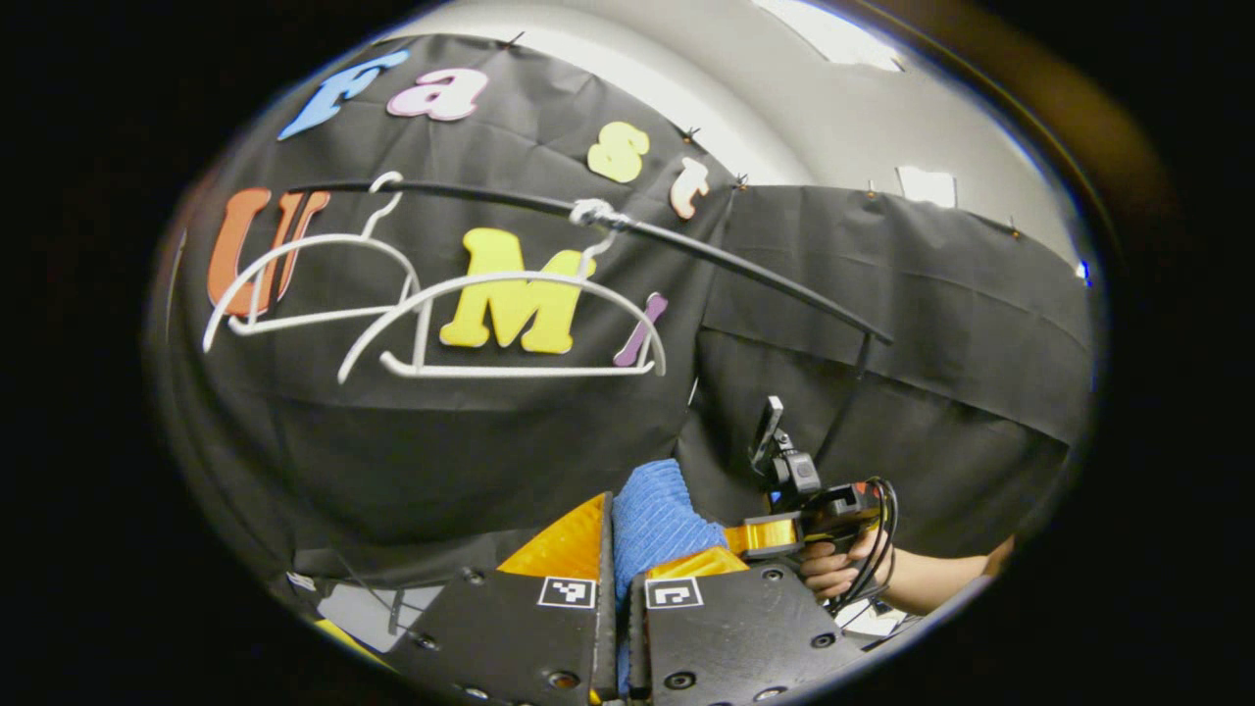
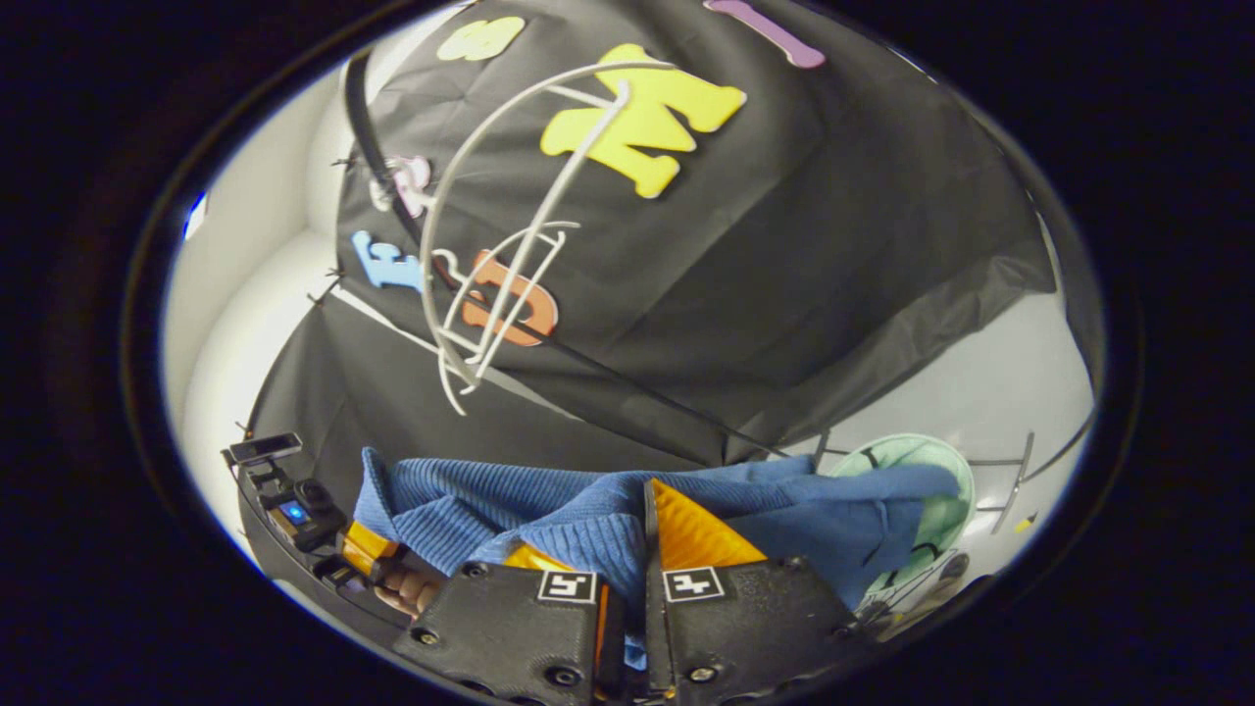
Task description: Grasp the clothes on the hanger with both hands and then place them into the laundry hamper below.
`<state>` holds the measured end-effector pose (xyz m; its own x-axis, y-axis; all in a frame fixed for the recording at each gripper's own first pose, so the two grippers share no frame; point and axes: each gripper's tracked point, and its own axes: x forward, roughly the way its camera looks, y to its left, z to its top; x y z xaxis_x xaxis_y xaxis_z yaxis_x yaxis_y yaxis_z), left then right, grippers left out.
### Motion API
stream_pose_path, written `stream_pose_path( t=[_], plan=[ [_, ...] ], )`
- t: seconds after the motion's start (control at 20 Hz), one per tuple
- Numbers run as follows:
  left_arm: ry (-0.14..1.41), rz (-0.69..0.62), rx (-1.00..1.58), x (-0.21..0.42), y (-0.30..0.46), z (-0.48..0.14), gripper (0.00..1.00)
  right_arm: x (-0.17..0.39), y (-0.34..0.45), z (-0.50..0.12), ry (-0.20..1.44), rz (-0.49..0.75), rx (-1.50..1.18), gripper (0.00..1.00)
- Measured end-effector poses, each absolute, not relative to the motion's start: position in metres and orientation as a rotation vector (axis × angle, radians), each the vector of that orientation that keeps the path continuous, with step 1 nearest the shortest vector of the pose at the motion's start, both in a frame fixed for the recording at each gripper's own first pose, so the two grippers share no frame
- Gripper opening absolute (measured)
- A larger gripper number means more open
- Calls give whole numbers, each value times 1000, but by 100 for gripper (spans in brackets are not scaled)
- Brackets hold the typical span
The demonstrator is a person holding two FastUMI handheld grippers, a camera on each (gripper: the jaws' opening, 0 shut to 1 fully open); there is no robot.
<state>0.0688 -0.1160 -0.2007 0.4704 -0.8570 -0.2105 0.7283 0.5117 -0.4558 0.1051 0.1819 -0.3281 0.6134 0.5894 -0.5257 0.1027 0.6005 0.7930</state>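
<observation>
A blue knit garment (image 2: 471,510) hangs stretched between both grippers, off the hangers. My right gripper (image 2: 642,559) is shut on its cloth, which bunches between the fingers. My left gripper (image 1: 620,574) is shut on another fold of the blue garment (image 1: 657,515). In the left gripper view the right gripper (image 1: 760,537) sits just right of the cloth, held by a hand (image 1: 833,574). In the right gripper view the left gripper (image 2: 358,551) is at the lower left. The pale green laundry hamper (image 2: 943,510) lies at the right, partly covered by the garment's end.
Two bare white hangers (image 1: 510,371) (image 1: 314,319) hang on a black rail (image 1: 745,270) above the grippers. The same hangers (image 2: 510,245) show in the right gripper view. A thin wire stand (image 2: 1010,480) stands beside the hamper on the pale floor.
</observation>
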Motion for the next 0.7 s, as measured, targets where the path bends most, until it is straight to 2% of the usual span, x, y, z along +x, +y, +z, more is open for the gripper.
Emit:
stream_pose_path(
  t=[0.2, 0.25, 0.3, 0.45, 0.7],
  plan=[
    [362, -1004, -331, 61, -123, -166, 5, 113, 197, -295, 844, 428, 874, 12],
    [340, -1002, -332, 58, -123, -159, 10, 115, 198, -288, 830, 455, 864, 12],
    [330, -992, -330, 59, -124, -156, 11, 115, 196, -285, 819, 462, 859, 11],
    [369, -943, -301, 63, -132, -174, 11, 115, 190, -309, 847, 442, 874, 11],
    [499, -884, -247, 66, -145, -243, 11, 123, 178, -380, 948, 356, 949, 12]
  ],
)
